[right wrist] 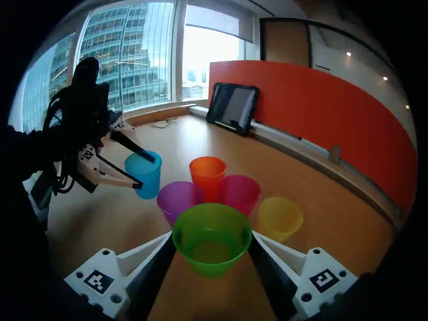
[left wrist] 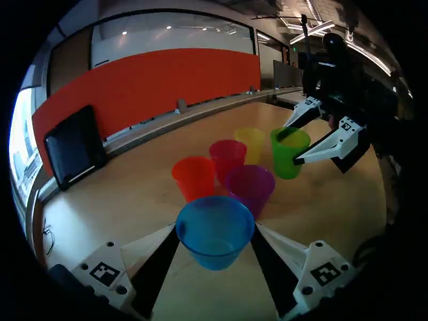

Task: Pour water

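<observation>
My left gripper (left wrist: 215, 229) is shut on an upright blue cup (left wrist: 214, 254), a finger pressing each side. Just beyond it on the wooden table (left wrist: 134, 198) cluster an orange cup (left wrist: 194, 179), a pink cup (left wrist: 227, 158), a purple cup (left wrist: 250, 187) and a yellow cup (left wrist: 250, 143). My right gripper (right wrist: 212, 235) is shut on an upright green cup (right wrist: 212, 262). From the right gripper view, the left gripper (right wrist: 145, 172) holds the blue cup (right wrist: 144, 179) left of the cluster. From the left gripper view, the right gripper (left wrist: 291, 143) holds the green cup (left wrist: 286, 160) at the cluster's right. I cannot tell whether any cup holds water.
A black tablet (left wrist: 75, 147) leans against the orange wall panel (left wrist: 160, 80) at the table's far edge. Large windows (right wrist: 134, 59) stand behind the left gripper. A person in dark sleeves (right wrist: 32, 155) holds both grippers. Bare tabletop (right wrist: 331, 230) lies around the cups.
</observation>
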The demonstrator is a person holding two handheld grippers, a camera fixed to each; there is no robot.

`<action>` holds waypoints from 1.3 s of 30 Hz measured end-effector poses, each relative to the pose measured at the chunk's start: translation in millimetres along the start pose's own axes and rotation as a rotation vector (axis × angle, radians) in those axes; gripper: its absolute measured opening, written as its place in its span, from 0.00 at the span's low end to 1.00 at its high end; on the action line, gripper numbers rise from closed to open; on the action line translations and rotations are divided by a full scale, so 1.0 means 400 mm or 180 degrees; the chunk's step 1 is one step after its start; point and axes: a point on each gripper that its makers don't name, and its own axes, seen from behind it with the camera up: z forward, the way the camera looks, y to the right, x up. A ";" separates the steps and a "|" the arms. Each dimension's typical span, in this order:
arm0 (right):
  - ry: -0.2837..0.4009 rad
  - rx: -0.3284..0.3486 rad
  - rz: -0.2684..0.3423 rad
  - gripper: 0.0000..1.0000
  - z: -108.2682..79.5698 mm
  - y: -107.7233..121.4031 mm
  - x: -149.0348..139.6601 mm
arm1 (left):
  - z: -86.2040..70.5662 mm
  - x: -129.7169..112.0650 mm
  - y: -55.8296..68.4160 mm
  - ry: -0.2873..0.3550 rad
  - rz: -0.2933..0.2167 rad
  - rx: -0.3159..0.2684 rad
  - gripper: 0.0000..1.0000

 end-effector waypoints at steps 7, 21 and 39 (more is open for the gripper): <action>-0.0092 0.0018 0.0038 0.91 0.019 -0.004 -0.029 | 0.021 -0.019 0.001 -0.0051 -0.0038 -0.0042 0.88; -0.0199 0.0063 0.0060 0.91 0.052 -0.023 -0.079 | 0.040 -0.043 0.003 -0.0089 -0.0117 -0.0094 0.88; -0.0204 0.0062 0.0124 0.92 0.053 -0.033 -0.097 | 0.048 -0.061 0.006 -0.0136 -0.0151 -0.0128 0.88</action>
